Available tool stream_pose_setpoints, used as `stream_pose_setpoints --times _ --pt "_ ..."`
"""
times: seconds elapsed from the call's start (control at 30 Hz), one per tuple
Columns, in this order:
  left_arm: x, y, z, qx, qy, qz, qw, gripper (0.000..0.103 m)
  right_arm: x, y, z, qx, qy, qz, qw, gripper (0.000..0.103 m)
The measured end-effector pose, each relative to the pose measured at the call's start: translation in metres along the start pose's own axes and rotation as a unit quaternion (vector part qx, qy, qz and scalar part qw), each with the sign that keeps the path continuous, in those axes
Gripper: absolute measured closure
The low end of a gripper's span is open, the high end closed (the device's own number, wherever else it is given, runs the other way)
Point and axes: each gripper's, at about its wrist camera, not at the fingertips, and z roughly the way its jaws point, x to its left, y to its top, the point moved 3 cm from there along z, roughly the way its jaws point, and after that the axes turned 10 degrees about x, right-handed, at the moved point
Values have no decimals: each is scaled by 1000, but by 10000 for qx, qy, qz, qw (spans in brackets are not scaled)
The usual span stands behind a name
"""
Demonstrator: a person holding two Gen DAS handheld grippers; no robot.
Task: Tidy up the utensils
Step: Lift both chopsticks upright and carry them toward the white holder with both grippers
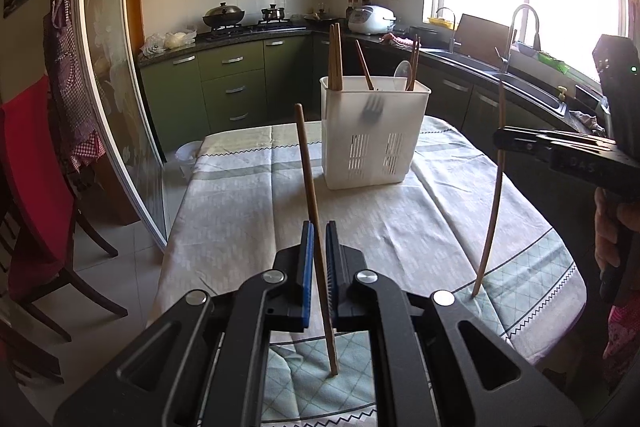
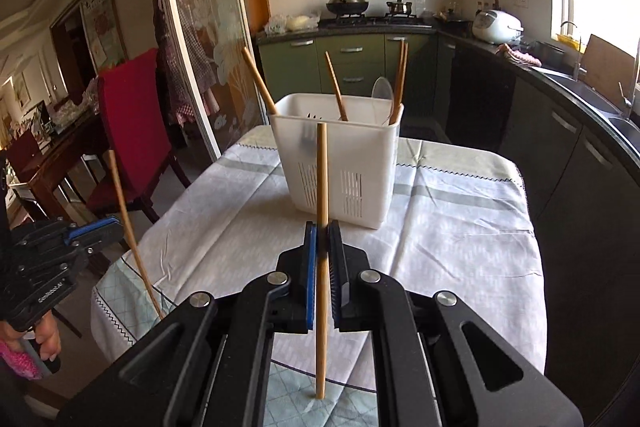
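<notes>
Step in hand: both chopsticks are picked up and on their way to the caddy; this looks like the carry before the drop-in.
Left tongs (image 1: 319, 247): clamped together on a chopstick (image 1: 310, 183) that stands nearly upright, its top leaning toward 11 o'clock, its lower end over the checked cloth close to the camera.
Right tongs (image 2: 322, 247): clamped together on a second chopstick (image 2: 321, 187), held almost straight up; the upper end crosses in front of the caddy wall in the right wrist view.
Caddy (image 1: 374, 151): a white slotted plastic box standing on the worktop (image 1: 240, 203) at 12 o'clock from both tongs, well apart from them. It already holds several chopsticks, a fork and a pale spoon.
Next move: I judge each stick has to be raised so that its lower end clears the caddy rim, then brought over the open top and let go. The sticks are long, so the lift must be generous.
Open room: the cloth between tongs and caddy is bare, so the way forward is free.
Edges: the worktop falls away at 9 o'clock toward a red chair (image 2: 132, 131) and at 3 o'clock toward dark cabinets.
Watch: the sticks already leaning in the caddy narrow the opening, most on its far side.
</notes>
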Motion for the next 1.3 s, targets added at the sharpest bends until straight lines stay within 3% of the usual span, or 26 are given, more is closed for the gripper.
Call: stream_pose_setpoints --times 0.3,0.47,0.5,0.6,0.63,0.7,0.8,0.9,1.17,1.23,1.3 --pt "-6 0 1 -22 18 87 10000 97 -11 -32 -47 -415 -60 219 9989 96" --pt "2 14 26 419 -3 -80 9991 97 -9 -34 -49 -417 -31 186 9990 96" --pt "5 17 36 575 -54 -125 9982 94 -8 -35 -50 -418 -23 174 9990 96" --pt "13 26 79 1241 -304 -398 9910 56 -6 -34 -47 -395 1 136 9991 96" --pt "13 27 95 1478 -442 -479 9869 55 -6 -34 -47 -389 24 136 9991 96" --pt "11 30 124 1871 -494 -532 9797 55 -6 -35 -47 -380 25 130 9992 96" --pt "10 34 156 2140 -278 -511 9751 56 -10 -35 -47 -355 57 147 9992 96" --pt "10 36 182 2387 -117 -535 9696 69 -11 -35 -48 -334 76 138 9993 96" --pt "7 40 206 2561 -81 -519 9652 72 -13 -35 -47 -316 97 133 9994 96" --pt "3 40 209 2595 -47 -465 9646 83 -13 -35 -47 -316 99 132 9994 96" --pt "0 40 211 2568 68 -385 9657 89 -13 -35 -47 -310 105 128 9994 96"
